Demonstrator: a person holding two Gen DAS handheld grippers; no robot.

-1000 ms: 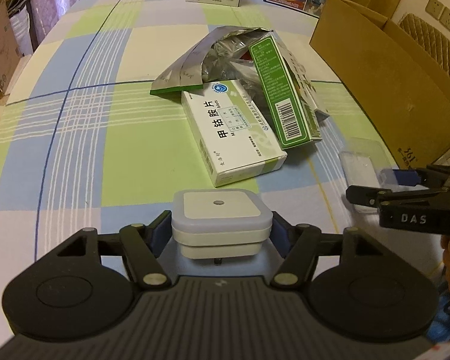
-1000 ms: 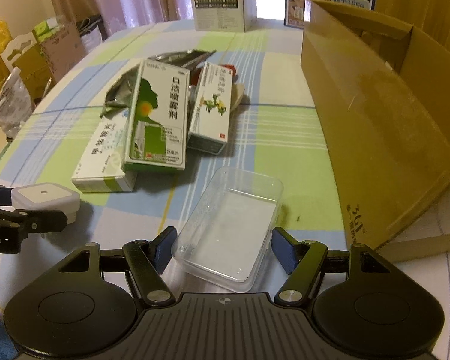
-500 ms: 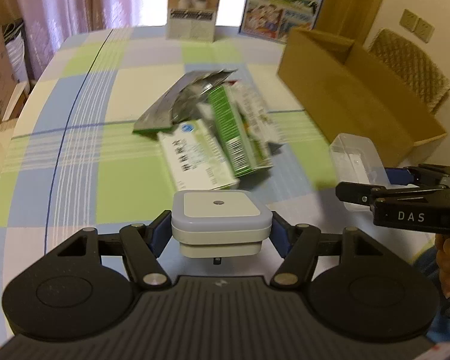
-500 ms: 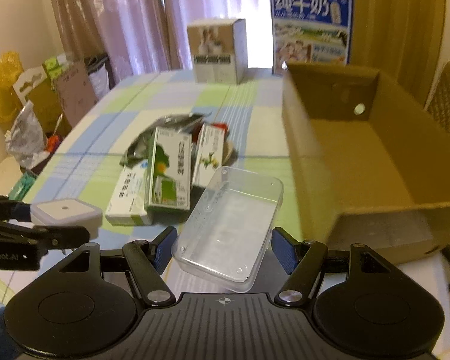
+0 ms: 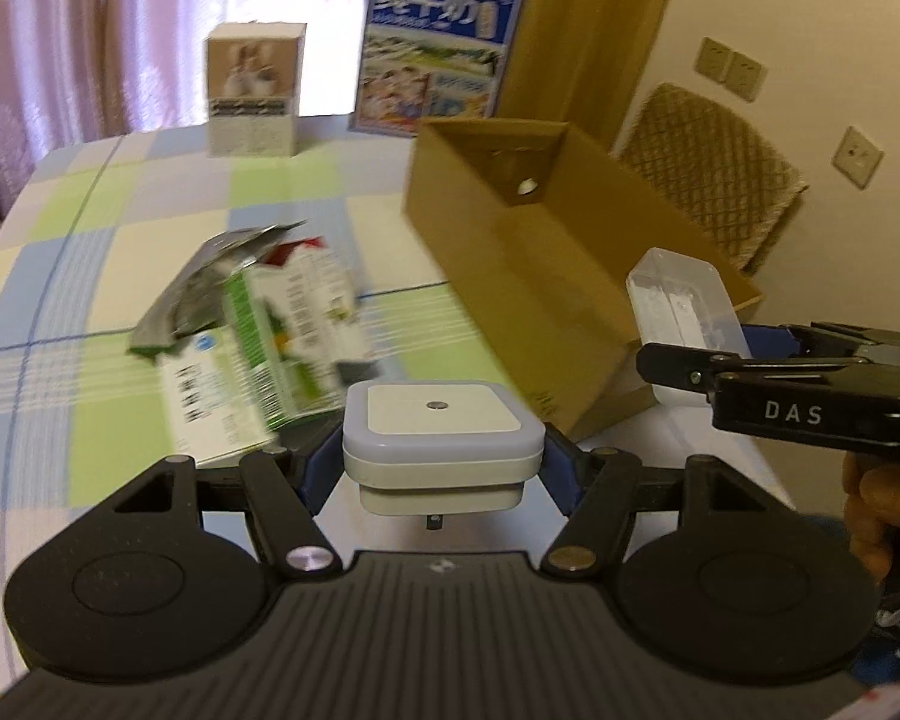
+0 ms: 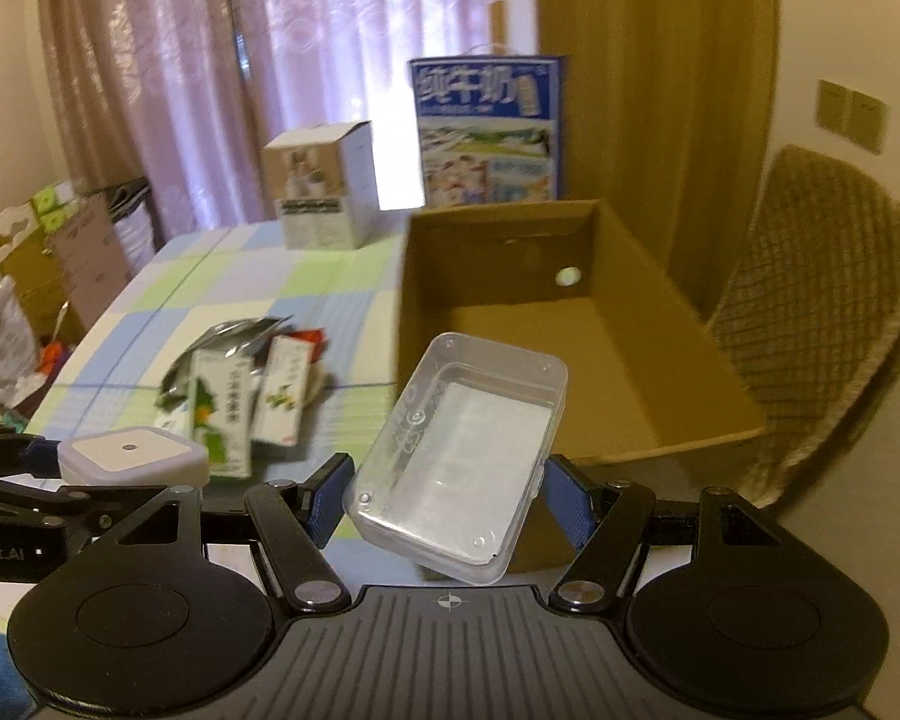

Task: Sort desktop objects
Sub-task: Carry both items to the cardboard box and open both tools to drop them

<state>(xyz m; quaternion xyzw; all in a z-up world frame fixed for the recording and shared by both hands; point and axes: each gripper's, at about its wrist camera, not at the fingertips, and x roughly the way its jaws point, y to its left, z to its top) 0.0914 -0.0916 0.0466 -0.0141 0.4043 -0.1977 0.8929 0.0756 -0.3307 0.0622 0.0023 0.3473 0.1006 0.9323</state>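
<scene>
My left gripper [image 5: 441, 468] is shut on a white square plug-in night light [image 5: 441, 420], held above the table. The same light [image 6: 129, 455] shows at the left of the right wrist view. My right gripper [image 6: 447, 495] is shut on a clear plastic case [image 6: 459, 456], tilted, in front of an open cardboard box [image 6: 570, 324]. In the left wrist view that case [image 5: 681, 306] hangs by the box's near corner [image 5: 546, 276]. A pile of green and white medicine boxes [image 5: 270, 348] and a foil pouch [image 5: 210, 282] lies on the checked tablecloth [image 5: 120, 276].
A small white carton [image 5: 252, 96] and a blue milk carton [image 5: 435, 54] stand at the table's far edge. A woven chair [image 6: 822, 312] stands right of the cardboard box. Bags and boxes [image 6: 48, 252] crowd the floor at the left. A hand [image 5: 870, 510] holds the right gripper.
Both grippers have risen from near the tabletop with their loads and tipped up, so the cardboard box's inside and the far wall now show. Each grip is unchanged.
</scene>
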